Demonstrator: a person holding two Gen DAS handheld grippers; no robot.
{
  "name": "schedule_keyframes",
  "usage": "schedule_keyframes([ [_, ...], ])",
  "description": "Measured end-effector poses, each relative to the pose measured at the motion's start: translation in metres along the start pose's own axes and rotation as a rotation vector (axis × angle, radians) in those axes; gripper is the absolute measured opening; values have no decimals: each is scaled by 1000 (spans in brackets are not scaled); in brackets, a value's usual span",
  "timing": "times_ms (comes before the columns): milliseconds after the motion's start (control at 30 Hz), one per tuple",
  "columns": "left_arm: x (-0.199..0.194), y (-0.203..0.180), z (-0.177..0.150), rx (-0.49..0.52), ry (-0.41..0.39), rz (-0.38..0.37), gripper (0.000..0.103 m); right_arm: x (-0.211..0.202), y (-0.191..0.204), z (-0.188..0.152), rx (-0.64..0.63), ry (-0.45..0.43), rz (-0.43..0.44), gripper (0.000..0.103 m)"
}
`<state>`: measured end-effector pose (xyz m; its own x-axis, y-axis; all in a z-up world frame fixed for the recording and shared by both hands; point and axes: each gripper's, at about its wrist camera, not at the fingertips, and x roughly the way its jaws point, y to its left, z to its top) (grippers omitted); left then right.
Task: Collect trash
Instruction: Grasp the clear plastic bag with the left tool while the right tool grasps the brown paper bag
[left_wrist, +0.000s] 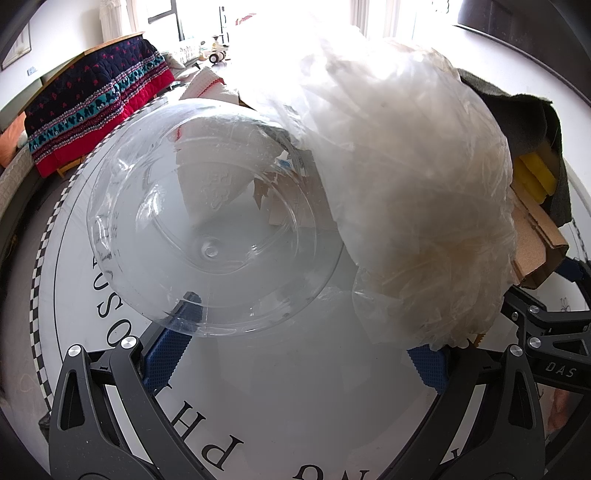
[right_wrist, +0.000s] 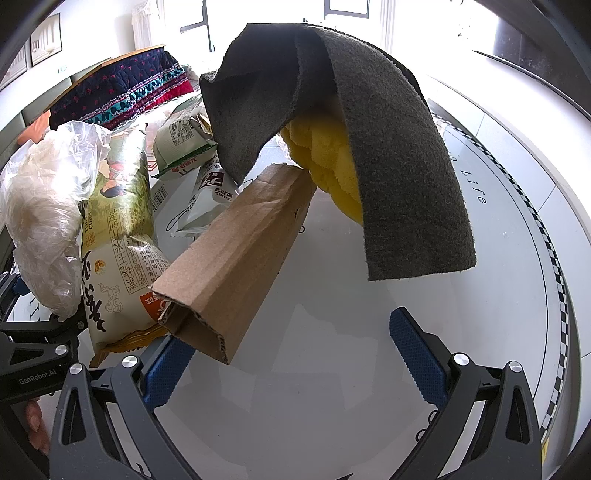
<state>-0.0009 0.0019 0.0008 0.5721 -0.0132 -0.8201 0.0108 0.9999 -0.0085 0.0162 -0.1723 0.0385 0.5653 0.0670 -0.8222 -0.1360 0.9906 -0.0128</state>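
On the round white table (left_wrist: 280, 387), a pile of trash. In the left wrist view a clear plastic lid (left_wrist: 210, 218) lies before my open left gripper (left_wrist: 295, 354), its left finger under the lid's rim. A crumpled clear plastic bag (left_wrist: 406, 192) bulges over the right finger. In the right wrist view a folded cardboard piece (right_wrist: 236, 258) rests on the left finger of my open right gripper (right_wrist: 291, 358). A grey scouring sponge with yellow foam (right_wrist: 369, 147) arches above. Snack wrappers (right_wrist: 118, 229) and the plastic bag (right_wrist: 40, 206) lie left.
The table has a checkered rim (right_wrist: 554, 266) and printed letters. A dark patterned quilt (left_wrist: 92, 107) hangs over furniture beyond the table. Bright windows are at the back. My right gripper's body (left_wrist: 546, 332) shows at the right of the left wrist view.
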Motion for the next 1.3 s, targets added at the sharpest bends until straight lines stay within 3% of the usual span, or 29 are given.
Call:
schedule_keyframes([
  [200,-11,9,-13,-24,10,-41,97,-14,-5,-5,-6,-1,41,100],
  [433,-43,14,-29,15,-20,-53,97,-52,-12,-17,-50,-20,70,100],
  [667,-72,-1,-15,26,-41,-150,97,-94,-15,-28,-60,-54,119,100],
  [833,-64,-14,-3,-43,5,-247,97,-115,-23,-28,-77,-101,110,100],
  [900,-59,-23,-3,-21,9,-222,94,-118,-24,-28,-84,-114,103,100],
  [967,-50,-32,-3,-10,25,-209,80,-118,-23,-26,-89,-118,104,100],
  [1033,-42,-32,-2,-11,43,-209,73,-116,-24,-26,-90,-120,112,100],
  [1200,-32,-45,-2,55,26,-141,73,-113,-26,-27,-78,-109,140,96],
  [1300,-26,-46,-7,78,8,-136,64,-110,-25,-25,-68,-101,157,91],
])
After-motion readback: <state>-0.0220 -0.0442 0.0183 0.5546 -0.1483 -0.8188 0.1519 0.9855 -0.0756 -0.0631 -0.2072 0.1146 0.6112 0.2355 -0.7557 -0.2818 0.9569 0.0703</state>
